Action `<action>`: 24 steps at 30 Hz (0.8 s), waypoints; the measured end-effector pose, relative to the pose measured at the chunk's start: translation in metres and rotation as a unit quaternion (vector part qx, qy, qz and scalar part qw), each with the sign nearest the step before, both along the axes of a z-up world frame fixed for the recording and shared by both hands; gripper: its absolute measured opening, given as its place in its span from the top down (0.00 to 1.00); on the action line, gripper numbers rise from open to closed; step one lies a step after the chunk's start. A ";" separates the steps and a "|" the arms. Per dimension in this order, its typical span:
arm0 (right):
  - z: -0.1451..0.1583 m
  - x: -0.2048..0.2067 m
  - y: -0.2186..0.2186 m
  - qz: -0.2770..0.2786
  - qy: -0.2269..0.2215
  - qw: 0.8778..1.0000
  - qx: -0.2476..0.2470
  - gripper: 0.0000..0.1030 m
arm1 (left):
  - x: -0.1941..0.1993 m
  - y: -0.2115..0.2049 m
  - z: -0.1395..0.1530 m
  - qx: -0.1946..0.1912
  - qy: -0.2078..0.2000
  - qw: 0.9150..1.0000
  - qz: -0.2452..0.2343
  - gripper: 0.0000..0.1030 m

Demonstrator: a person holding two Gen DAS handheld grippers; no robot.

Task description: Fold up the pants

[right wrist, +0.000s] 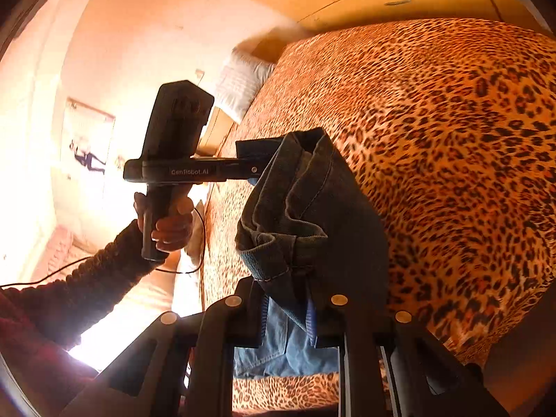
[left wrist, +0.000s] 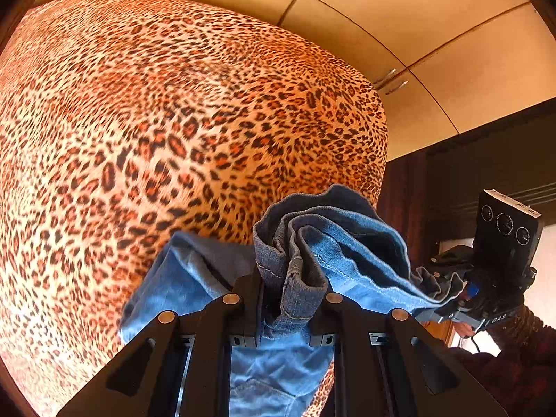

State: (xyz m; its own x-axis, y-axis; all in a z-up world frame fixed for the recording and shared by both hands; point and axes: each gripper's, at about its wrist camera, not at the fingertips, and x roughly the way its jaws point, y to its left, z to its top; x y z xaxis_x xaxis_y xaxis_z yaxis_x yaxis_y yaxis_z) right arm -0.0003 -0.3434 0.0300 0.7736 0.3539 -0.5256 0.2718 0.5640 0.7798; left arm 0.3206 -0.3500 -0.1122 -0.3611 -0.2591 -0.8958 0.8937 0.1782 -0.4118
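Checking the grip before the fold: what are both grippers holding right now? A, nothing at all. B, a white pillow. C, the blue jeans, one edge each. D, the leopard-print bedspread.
C: the left gripper and the right gripper are each closed on bunched denim of the blue jeans, lifted above the leopard-print bedspread.

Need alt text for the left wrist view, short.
The left gripper is shut on a bunched hem of blue jeans, lifted above a leopard-print bedspread. At right, the right gripper pinches another edge of the jeans. Beige cupboards fill the background.
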 end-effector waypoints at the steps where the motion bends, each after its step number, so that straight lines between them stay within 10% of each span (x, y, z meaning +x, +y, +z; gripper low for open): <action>1: -0.002 0.010 0.012 0.026 0.006 1.000 -0.004 0.84 | 0.007 0.016 0.001 0.005 0.001 1.000 0.012 0.86; 10: -0.074 0.079 0.135 0.245 0.136 0.959 -0.032 0.80 | 0.026 0.148 -0.063 0.119 0.006 0.981 0.154 0.79; 14: -0.099 0.092 0.153 0.291 0.209 0.932 -0.062 0.77 | 0.022 0.186 -0.046 0.088 0.033 0.971 0.221 0.79; 16: -0.083 0.096 0.153 0.321 0.201 0.922 -0.075 0.67 | 0.018 0.205 -0.029 0.067 0.021 0.964 0.256 0.58; 18: -0.059 0.101 0.146 0.346 0.184 0.916 -0.089 0.49 | 0.014 0.231 -0.014 0.046 0.007 0.952 0.304 0.36; 24: -0.006 0.139 0.090 0.353 0.104 0.926 -0.089 0.39 | -0.026 0.297 0.018 -0.011 0.029 0.895 0.446 0.34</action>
State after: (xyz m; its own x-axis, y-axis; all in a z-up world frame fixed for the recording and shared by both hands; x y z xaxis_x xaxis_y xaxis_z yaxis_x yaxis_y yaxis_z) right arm 0.1389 -0.2536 0.0245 0.2587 0.6263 -0.7354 -0.0790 0.7725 0.6301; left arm 0.2943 -0.0533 -0.0946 -0.0478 -0.4855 -0.8729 0.3771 0.8005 -0.4658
